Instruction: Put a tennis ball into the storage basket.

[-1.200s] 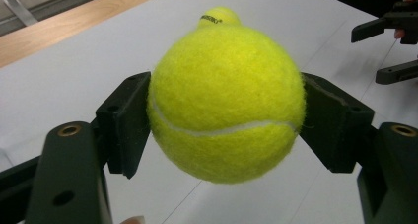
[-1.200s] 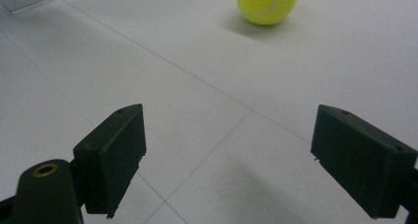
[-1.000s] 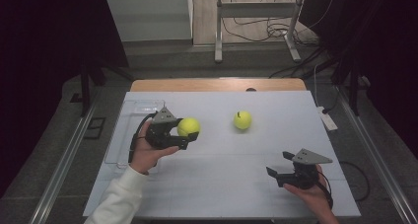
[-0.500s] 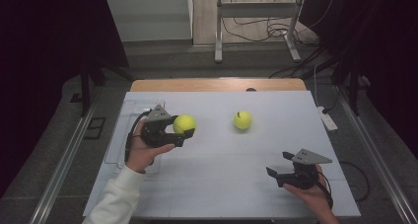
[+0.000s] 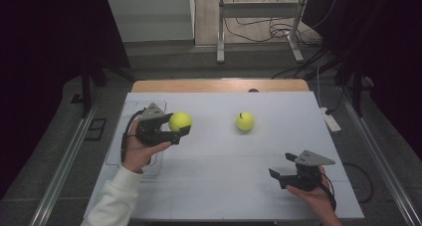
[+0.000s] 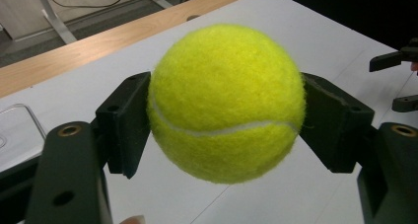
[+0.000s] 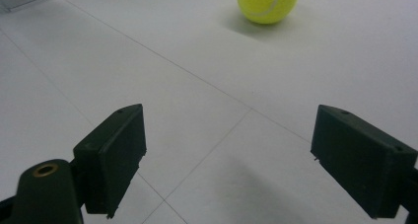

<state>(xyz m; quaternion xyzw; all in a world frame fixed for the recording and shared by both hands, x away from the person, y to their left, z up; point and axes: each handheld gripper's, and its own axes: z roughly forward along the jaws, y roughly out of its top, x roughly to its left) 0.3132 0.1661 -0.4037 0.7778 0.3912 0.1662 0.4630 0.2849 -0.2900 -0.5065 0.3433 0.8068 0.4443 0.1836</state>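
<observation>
My right claw (image 5: 284, 169) sits nearest me, low over the white counter (image 5: 219, 186), its jaws spread wide with nothing between them. Ahead of it and well apart, a second tennis ball (image 5: 245, 121) rests on the counter; in the right gripper view that ball (image 7: 267, 3) lies straight beyond the gap of the jaws. Farther off to the side, my left claw (image 5: 178, 127) is clamped on a tennis ball (image 5: 179, 121), one pad pressing each side, the ball (image 6: 224, 101) lifted clear of the counter. Just behind and below that claw lies a clear tray (image 5: 117, 136), touching the counter's near-left part.
</observation>
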